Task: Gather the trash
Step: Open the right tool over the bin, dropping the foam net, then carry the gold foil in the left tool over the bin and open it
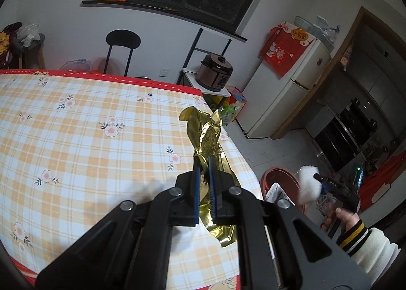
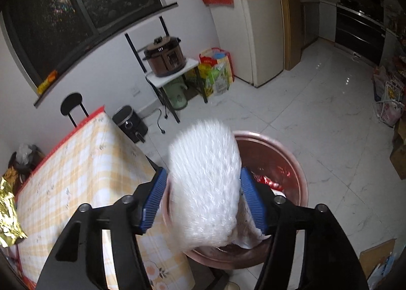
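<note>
My left gripper [image 1: 205, 163] is shut on a crumpled gold foil wrapper [image 1: 206, 135] and holds it over the right edge of the checked tablecloth table [image 1: 88, 137]. The wrapper also shows at the left edge of the right wrist view [image 2: 7, 213]. My right gripper [image 2: 203, 183] holds a white foam net sleeve [image 2: 205, 183] between its blue pads, over a red round bin [image 2: 291, 163] on the floor beside the table. The bin holds some trash. In the left wrist view the right gripper [image 1: 317, 180] with the white sleeve [image 1: 308, 183] is above the bin [image 1: 274, 178].
A black stool [image 1: 123, 43] stands behind the table. A brown rice cooker [image 1: 215, 71] sits on a small stand by the wall, with a black air fryer [image 2: 129, 122] on the floor and a white fridge [image 2: 261, 23] to the right. Cardboard boxes [image 2: 398, 158] line the right side.
</note>
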Available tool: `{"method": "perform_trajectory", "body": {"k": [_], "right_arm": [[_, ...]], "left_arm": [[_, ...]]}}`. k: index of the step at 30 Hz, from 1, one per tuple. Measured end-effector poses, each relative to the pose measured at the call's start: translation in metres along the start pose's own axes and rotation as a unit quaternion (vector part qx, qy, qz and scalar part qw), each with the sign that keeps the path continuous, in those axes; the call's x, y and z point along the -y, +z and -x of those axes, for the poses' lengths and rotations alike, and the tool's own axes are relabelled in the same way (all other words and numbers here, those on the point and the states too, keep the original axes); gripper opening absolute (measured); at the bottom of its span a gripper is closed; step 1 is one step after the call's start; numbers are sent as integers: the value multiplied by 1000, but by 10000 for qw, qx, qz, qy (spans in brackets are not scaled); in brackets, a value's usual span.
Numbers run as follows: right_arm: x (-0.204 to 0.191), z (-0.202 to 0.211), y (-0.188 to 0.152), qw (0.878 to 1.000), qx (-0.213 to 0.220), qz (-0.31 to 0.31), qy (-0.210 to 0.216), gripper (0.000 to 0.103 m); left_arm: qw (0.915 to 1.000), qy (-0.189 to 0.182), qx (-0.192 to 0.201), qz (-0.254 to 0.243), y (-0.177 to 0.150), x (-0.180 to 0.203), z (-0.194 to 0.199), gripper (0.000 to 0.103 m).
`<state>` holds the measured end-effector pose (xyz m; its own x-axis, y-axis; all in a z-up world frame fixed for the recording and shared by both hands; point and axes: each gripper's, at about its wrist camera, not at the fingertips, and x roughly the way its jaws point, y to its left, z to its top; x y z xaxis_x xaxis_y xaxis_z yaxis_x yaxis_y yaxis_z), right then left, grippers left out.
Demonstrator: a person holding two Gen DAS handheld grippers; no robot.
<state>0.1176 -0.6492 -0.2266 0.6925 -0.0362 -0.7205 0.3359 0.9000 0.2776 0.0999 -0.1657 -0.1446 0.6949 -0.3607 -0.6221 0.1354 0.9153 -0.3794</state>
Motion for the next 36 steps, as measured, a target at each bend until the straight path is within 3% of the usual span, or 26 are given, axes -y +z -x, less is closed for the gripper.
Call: {"method": "perform_trajectory", "body": {"k": [4, 9, 13, 23, 36], "right_arm": [[1, 14, 4, 9999, 149, 66, 14, 72], [-3, 42, 5, 9991, 402, 93, 56, 90], [-10, 70, 2, 9977, 608, 273, 96, 98], [-8, 119, -3, 9967, 793, 170, 38, 98], [32, 153, -16, 9966, 740, -159, -331, 98]], "left_arm": [[9999, -94, -26, -114, -1, 11, -3, 10], [9994, -232, -79, -260, -3, 24, -8, 10], [9986, -363, -102, -379, -4, 36, -10, 10], [9930, -900, -224, -726, -8, 86, -34, 10], [9785, -1579, -571, -1197, -25, 177, -92, 10]]}}
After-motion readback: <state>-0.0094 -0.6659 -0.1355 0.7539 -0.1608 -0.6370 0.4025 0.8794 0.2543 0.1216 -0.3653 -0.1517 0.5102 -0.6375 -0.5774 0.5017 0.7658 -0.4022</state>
